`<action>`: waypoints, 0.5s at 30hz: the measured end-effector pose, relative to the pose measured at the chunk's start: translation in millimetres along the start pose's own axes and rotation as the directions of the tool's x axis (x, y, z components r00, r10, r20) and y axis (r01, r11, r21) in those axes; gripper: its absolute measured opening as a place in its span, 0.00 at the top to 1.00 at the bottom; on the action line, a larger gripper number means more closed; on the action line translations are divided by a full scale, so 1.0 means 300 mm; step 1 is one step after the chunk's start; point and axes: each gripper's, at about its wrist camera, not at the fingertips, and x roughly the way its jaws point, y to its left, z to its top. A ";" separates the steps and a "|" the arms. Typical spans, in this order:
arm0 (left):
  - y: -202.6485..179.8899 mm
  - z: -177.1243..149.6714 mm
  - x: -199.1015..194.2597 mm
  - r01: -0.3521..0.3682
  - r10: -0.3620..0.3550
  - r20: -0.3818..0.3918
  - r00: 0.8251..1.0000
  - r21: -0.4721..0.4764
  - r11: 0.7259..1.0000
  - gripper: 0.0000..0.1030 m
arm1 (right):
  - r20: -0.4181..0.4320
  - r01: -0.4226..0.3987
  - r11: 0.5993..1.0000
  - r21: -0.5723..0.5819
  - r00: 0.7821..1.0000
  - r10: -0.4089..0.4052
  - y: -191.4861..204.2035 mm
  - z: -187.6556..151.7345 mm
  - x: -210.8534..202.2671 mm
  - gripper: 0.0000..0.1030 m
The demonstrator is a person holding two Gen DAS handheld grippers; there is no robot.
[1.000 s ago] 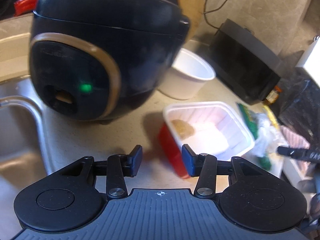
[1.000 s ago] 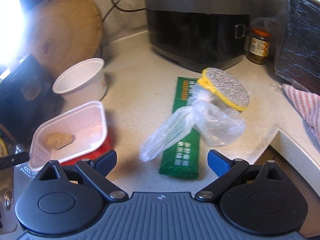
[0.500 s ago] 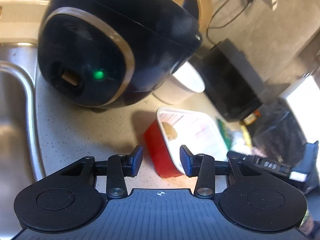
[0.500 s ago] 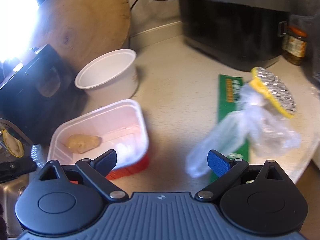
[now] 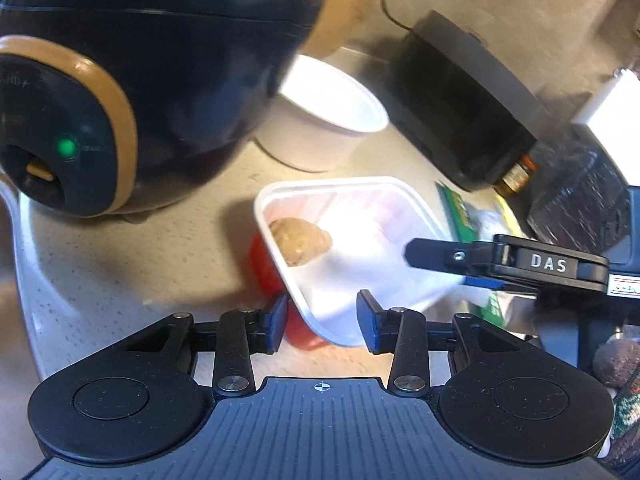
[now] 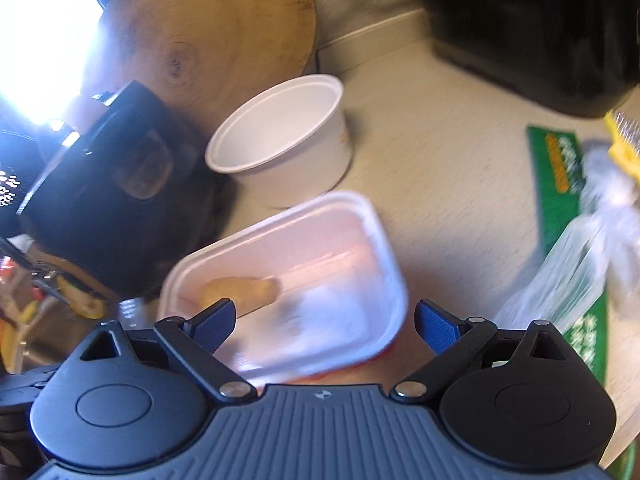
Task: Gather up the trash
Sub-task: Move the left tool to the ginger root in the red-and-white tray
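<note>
A: Left gripper is straddling the near corner of the white tray; its jaws have just been closing a little, with that corner between them, but we are not seeing the pads pressing on it yet, so we are logging it as unclenched.

B: Right gripper is hovering over the same white tray with jaws spread wide and nothing held. In the left wrist view we are seeing its fingers reaching over the tray's far side.

A: We are noting the tray sitting on the counter, nested in a red container, with a brownish food scrap inside. It is just beside the black cooker, and a white bowl is standing behind it.

B: Also lying on the counter: green wrapper, clear plastic bag and yellow-rimmed foil lid, well apart from the tray.

A: Progress, as we are judging it: nothing is visibly collected. Tray pickup is only starting; bowl, wrapper, bag and lid are all remaining. No bin is showing in either view.
</note>
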 end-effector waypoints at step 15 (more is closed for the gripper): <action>-0.198 -0.031 -0.018 0.065 -0.060 -0.037 0.998 0.125 0.990 0.60 | 0.063 0.070 0.998 0.005 0.996 -0.070 -0.018 -0.120 -0.153 0.06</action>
